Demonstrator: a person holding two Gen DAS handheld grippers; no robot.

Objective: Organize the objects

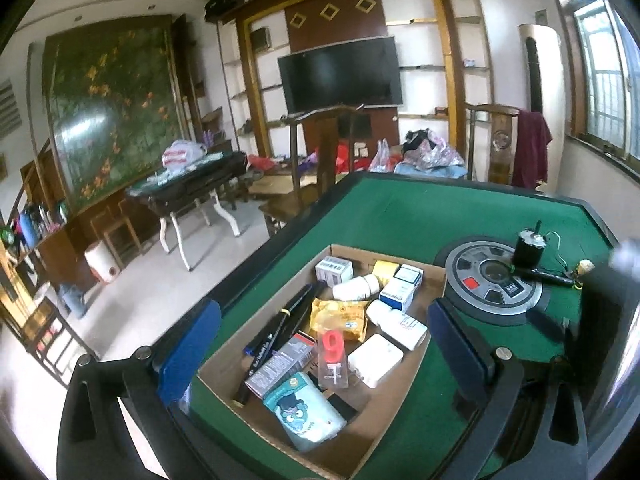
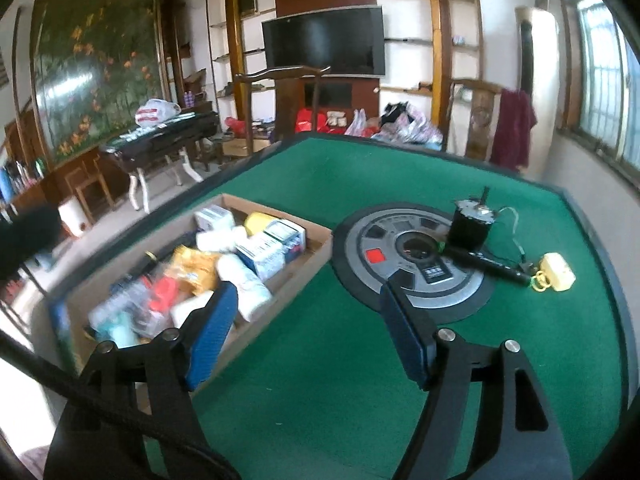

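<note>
**On green table: box filled, three items outside**

Beyond the right gripper (image 2: 308, 320), up and rightward, a black pen (image 2: 486, 264) lies with its long axis left-right, touching one black motor (image 2: 468, 226) and one yellow block (image 2: 557, 272). The right hand is nearer. The cardboard box (image 1: 434, 280) sits under the left gripper (image 1: 320, 340). Both grippers gape, empty.

Motion blur smears the near end of the cardboard box (image 2: 280, 280) in the right wrist view, so the packets there are unreadable. A dark fuzzy shape (image 2: 28, 236) at the left edge is cut off. In the left wrist view, a pale blur (image 1: 626, 258) crosses the right edge, and print on the medicine boxes (image 1: 400, 292) is too small.
</note>
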